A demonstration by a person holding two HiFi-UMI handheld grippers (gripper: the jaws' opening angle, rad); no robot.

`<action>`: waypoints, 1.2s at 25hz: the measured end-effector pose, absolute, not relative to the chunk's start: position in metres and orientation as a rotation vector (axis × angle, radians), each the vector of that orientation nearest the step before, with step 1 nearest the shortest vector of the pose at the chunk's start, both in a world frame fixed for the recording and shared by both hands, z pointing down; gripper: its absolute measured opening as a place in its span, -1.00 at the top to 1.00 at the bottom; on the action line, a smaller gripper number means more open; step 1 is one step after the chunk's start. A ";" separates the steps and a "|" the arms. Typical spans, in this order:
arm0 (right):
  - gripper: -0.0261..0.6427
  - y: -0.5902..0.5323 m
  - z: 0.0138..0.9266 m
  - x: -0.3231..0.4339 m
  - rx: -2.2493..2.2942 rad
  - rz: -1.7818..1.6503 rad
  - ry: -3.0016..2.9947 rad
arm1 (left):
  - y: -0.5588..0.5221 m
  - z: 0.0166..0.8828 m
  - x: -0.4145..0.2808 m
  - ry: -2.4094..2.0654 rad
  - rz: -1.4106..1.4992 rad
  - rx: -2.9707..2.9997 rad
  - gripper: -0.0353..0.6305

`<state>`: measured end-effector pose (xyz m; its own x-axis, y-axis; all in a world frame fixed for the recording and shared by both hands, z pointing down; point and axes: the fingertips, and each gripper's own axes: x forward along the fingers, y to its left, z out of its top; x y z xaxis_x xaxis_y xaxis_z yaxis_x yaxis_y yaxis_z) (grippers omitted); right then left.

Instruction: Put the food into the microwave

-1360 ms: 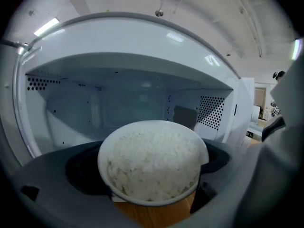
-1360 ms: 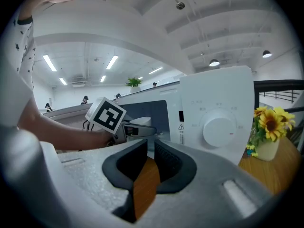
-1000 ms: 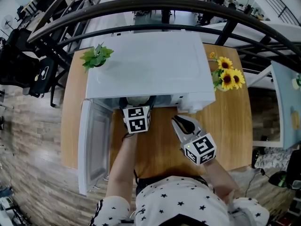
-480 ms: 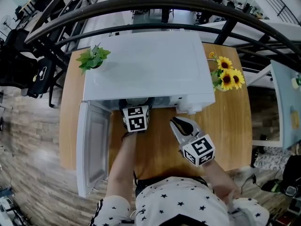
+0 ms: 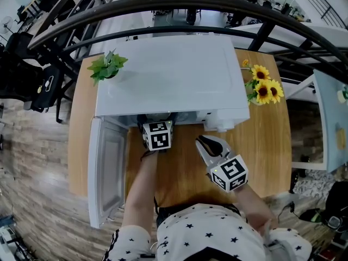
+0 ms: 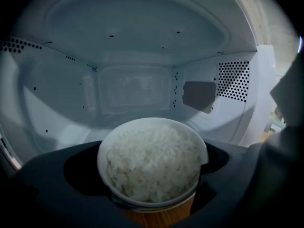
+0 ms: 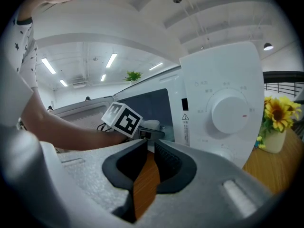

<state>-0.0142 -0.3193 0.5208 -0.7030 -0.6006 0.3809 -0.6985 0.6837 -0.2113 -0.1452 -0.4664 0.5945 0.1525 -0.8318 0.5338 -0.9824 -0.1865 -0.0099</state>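
Observation:
A white bowl of cooked rice (image 6: 152, 163) sits between my left gripper's dark jaws, which are shut on it. It is at the mouth of the white microwave (image 5: 168, 75), with the lit cavity (image 6: 133, 89) right ahead and wooden table still showing under the bowl. In the head view my left gripper (image 5: 157, 125) reaches under the microwave's front edge, which hides the bowl. The microwave door (image 5: 106, 170) hangs open to the left. My right gripper (image 5: 208, 143) is shut and holds nothing, low over the table in front of the control panel (image 7: 229, 112).
The wooden table (image 5: 179, 173) carries the microwave. A vase of sunflowers (image 5: 262, 88) stands at its right and a small green plant (image 5: 109, 65) at the back left. The open door takes up the table's left front. Railings and floor lie beyond.
My left gripper has edged slightly forward with the bowl toward the cavity. The right gripper has barely moved.

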 end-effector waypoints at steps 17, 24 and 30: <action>0.83 -0.316 0.517 -0.018 1.028 0.501 -2.622 | -0.468 0.597 -0.145 -1.717 0.682 2.074 -0.73; 0.83 -0.310 0.513 -0.017 1.035 0.488 -2.620 | -0.460 0.594 -0.147 -1.773 0.692 2.085 -0.73; 0.83 -0.301 0.507 -0.015 1.043 0.477 -2.630 | -0.443 0.587 -0.149 -1.774 0.655 2.077 -0.73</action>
